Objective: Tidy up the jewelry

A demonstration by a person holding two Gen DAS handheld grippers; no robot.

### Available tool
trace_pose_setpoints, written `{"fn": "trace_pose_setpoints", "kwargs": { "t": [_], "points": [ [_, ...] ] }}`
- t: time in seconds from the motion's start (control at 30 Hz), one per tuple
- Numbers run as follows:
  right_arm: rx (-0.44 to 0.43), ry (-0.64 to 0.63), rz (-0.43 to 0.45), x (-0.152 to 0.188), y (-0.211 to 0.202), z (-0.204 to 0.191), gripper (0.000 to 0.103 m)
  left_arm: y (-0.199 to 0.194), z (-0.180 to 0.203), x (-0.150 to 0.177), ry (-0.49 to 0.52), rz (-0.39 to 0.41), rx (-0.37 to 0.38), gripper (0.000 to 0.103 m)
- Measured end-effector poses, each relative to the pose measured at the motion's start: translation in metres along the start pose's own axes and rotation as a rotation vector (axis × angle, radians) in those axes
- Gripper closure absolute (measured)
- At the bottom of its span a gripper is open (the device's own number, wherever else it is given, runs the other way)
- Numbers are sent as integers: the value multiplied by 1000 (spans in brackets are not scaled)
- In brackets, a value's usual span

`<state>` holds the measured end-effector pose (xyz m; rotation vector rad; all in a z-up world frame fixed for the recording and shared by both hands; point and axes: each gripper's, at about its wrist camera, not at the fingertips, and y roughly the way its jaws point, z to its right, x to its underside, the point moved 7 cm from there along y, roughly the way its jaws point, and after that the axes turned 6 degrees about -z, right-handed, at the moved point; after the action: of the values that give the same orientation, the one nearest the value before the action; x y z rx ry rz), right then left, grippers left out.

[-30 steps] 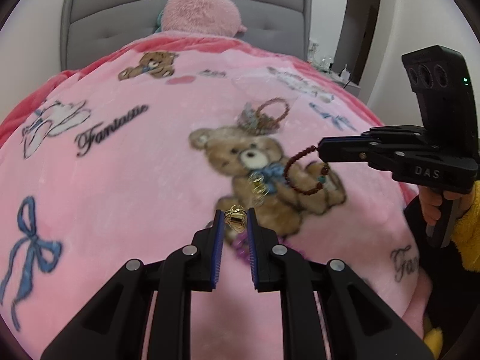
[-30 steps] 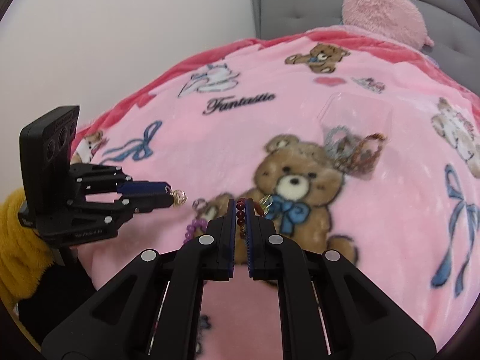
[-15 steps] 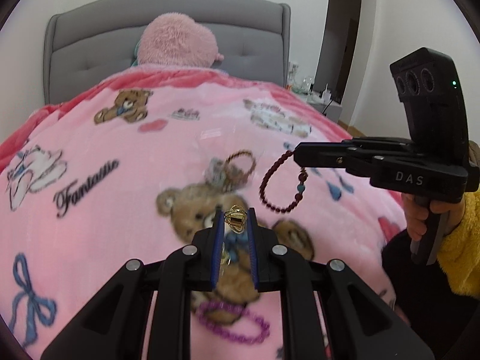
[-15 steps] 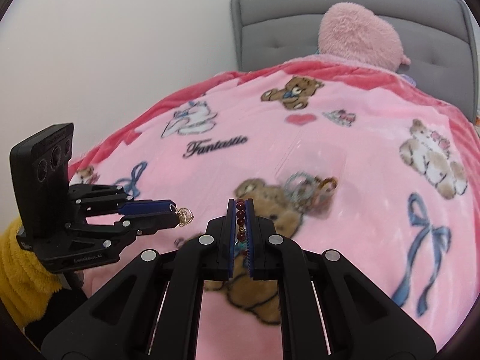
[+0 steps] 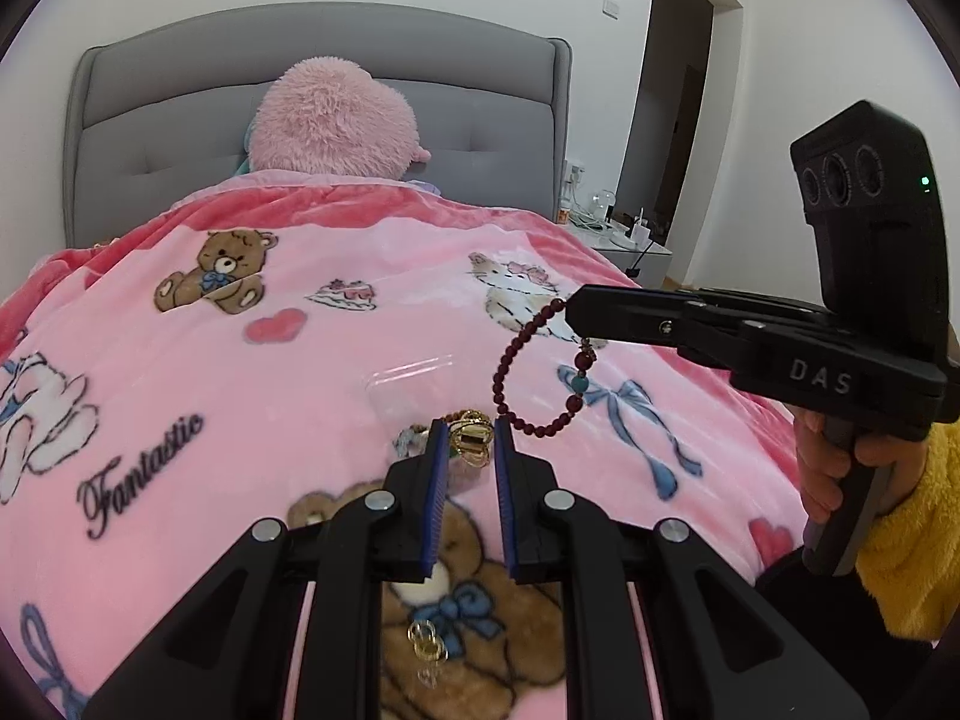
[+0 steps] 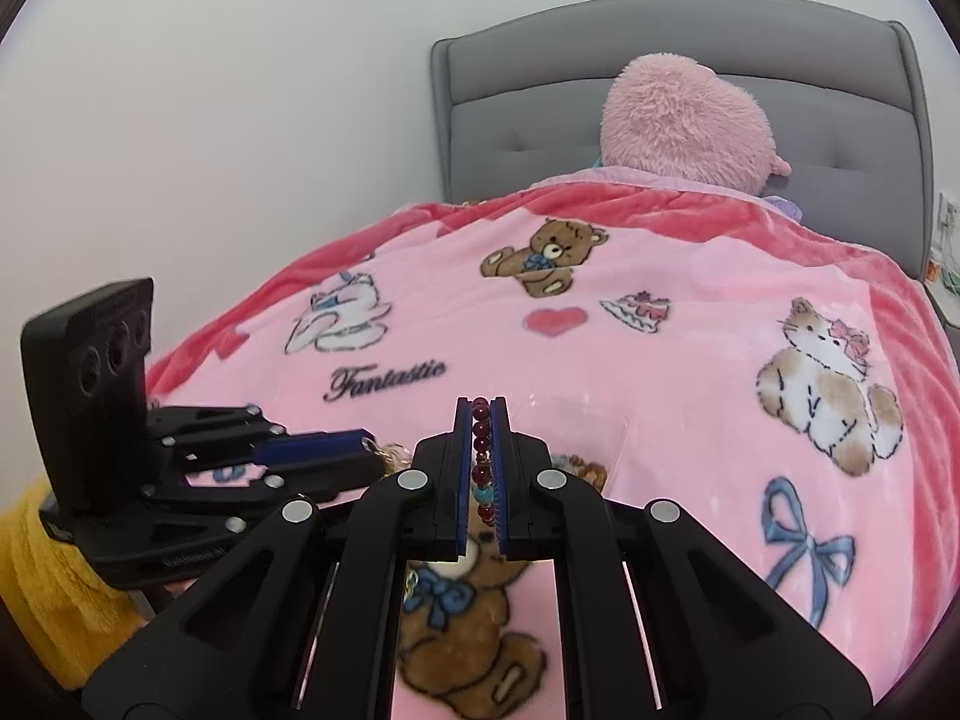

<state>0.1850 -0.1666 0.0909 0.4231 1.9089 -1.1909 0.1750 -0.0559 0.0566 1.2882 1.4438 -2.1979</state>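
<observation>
My left gripper (image 5: 471, 441) is shut on a small gold ornament (image 5: 469, 437) and holds it above the pink blanket (image 5: 180, 372). My right gripper (image 6: 480, 420) is shut on a dark red bead bracelet (image 6: 482, 456); in the left wrist view the bracelet (image 5: 534, 384) hangs from its tip as a loop with a teal bead. A clear plastic bag (image 5: 414, 381) with other jewelry lies on the blanket just beyond my left fingertips. Gold rings (image 5: 427, 648) lie on the bear print below my left gripper.
The bed has a grey headboard (image 5: 150, 138) and a pink plush pillow (image 5: 336, 120) at the far end. A bedside table (image 5: 618, 240) with small items stands at the right, by a dark doorway (image 5: 678, 120).
Both grippers have risen and moved forward over the blanket with their jewelry. The purple bead bracelet seen before has dropped out of view. The bag now sits right ahead.
</observation>
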Motion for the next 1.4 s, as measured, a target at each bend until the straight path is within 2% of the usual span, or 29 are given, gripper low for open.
{"fn": "trace_pose_setpoints", "kwargs": {
  "t": [0.33,0.57,0.77,1.0,1.4],
  "points": [
    [63,-21,6,-12,16,16,97,37,-6,-21,8,-28,16,88],
    [85,12,-38,2,35,37,97,63,-14,-24,-29,-41,30,88],
    [76,54,-63,14,47,52,97,84,-15,-20,3,-81,16,88],
    [83,57,-90,22,62,54,97,103,-30,-13,-47,-100,-13,88],
    [68,88,-168,45,92,60,97,123,-35,2,-51,-161,-20,88]
  ]
}}
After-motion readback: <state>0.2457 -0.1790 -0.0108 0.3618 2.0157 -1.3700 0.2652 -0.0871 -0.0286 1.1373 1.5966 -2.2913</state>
